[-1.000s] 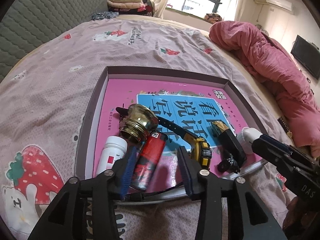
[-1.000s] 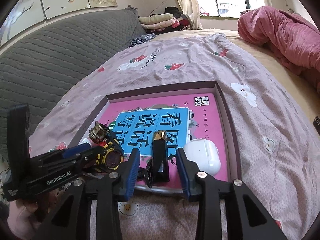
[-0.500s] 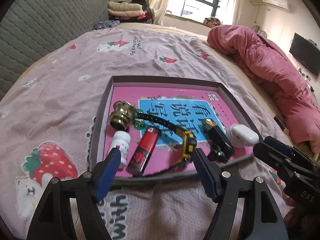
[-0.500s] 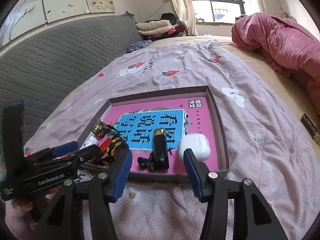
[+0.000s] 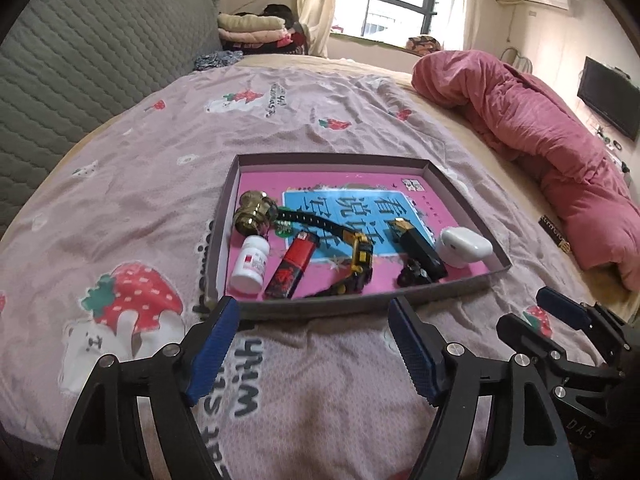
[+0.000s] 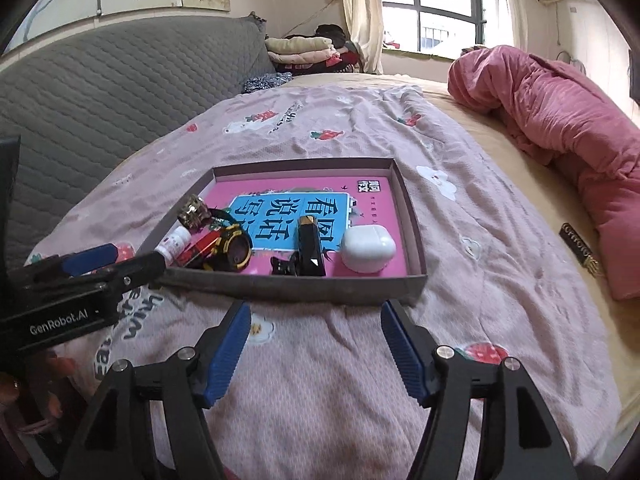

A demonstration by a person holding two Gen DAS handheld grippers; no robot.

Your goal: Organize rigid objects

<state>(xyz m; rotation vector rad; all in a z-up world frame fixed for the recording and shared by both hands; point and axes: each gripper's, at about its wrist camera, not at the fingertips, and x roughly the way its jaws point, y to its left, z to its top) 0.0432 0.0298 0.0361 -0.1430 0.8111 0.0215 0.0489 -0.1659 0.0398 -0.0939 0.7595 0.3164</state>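
A shallow box lid (image 5: pixel 336 157) (image 6: pixel 304 285) with a pink book inside lies on the bed. In it lie a gold knob (image 5: pixel 255 218), a white pill bottle (image 5: pixel 251 263), a red lighter (image 5: pixel 291 267), a black-and-yellow watch (image 5: pixel 359 258) (image 6: pixel 232 249), a black lipstick (image 5: pixel 420 249) (image 6: pixel 309 245), a black clip (image 6: pixel 285 266) and a white earbud case (image 5: pixel 462 246) (image 6: pixel 368 249). My left gripper (image 5: pixel 314 346) is open and empty, just short of the lid's near edge. My right gripper (image 6: pixel 316 346) is open and empty, also short of the near edge.
A pink strawberry-print blanket (image 5: pixel 140 184) covers the bed. A rolled red duvet (image 5: pixel 540 140) lies at the right. A grey quilted headboard (image 6: pixel 100 92) runs along the left. Folded clothes (image 6: pixel 308 50) sit by the window. A dark label (image 6: pixel 580 249) lies right of the lid.
Both grippers pulled back from the lid toward the near side and opened wider. The left let go of the red lighter, which now lies in the lid.
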